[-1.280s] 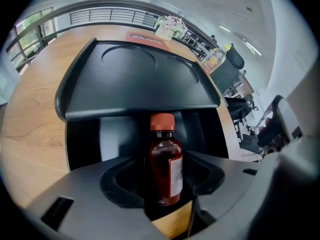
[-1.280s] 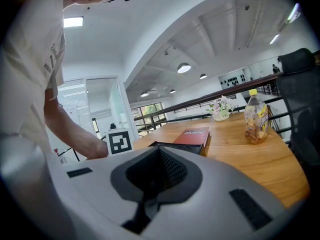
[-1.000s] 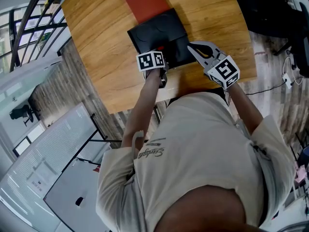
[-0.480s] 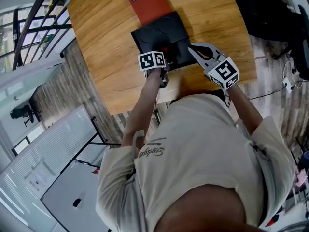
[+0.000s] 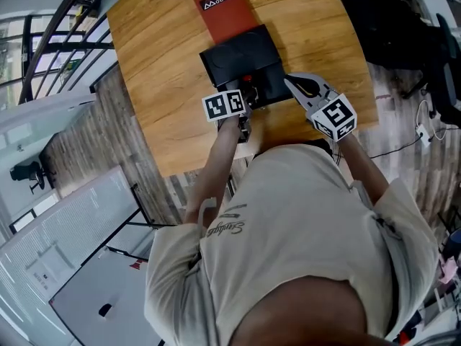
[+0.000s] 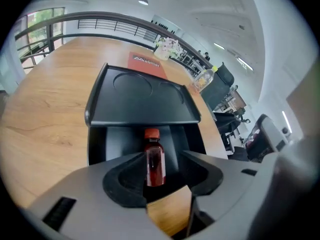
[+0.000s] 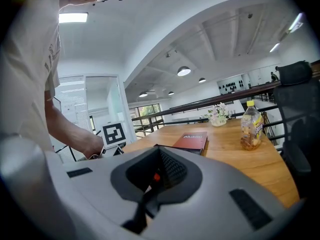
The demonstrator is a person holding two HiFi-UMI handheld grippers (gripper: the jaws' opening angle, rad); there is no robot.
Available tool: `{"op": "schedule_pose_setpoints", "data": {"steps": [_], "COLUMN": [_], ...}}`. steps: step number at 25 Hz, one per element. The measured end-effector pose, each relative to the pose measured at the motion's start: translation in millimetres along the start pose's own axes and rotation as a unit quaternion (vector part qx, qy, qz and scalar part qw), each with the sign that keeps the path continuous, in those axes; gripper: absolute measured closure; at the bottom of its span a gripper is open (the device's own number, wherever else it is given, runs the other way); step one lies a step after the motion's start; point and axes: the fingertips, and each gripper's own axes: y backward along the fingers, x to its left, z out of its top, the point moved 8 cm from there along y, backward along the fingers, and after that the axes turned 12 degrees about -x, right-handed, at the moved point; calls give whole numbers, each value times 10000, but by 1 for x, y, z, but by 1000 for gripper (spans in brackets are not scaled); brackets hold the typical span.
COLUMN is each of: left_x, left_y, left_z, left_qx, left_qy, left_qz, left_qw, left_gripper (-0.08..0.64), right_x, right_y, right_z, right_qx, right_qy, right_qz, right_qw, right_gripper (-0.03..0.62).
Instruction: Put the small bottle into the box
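A: Item: bottle [image 6: 154, 159], upright, apparently in the near part of the box [image 6: 140, 101]. It sits between the left gripper [image 6: 163, 173]'s wide, closing jaws, pads not pressing.

B: Handling: centre pads on its body and keep it vertical. Left forearm reaches straight forward. Right gripper [image 7: 148, 196]: jaws together, empty, beside box.

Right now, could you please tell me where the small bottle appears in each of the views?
Head view: small bottle, centre, at the black box's near edge.
Left gripper view: lower centre.
Right gripper view: low centre, only a red speck, probably its cap.
Shared landmark: red booklet.
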Motion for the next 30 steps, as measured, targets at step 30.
{"op": "schedule_pose_setpoints", "data": {"steps": [30], "left_x": [-36], "left_y": [179], "left_z": [71], "left_qx": [-3474], "left_qy": [-1121], "left_qz": [-737], "left_qw": [9281], "left_gripper": [525], "right_x": [24], "right_y": [-18], "right_z": [118], "right_qx": [-704], "right_qy": [747], "right_qz": [189], "right_qw": [9945], "right_gripper": [597]}}
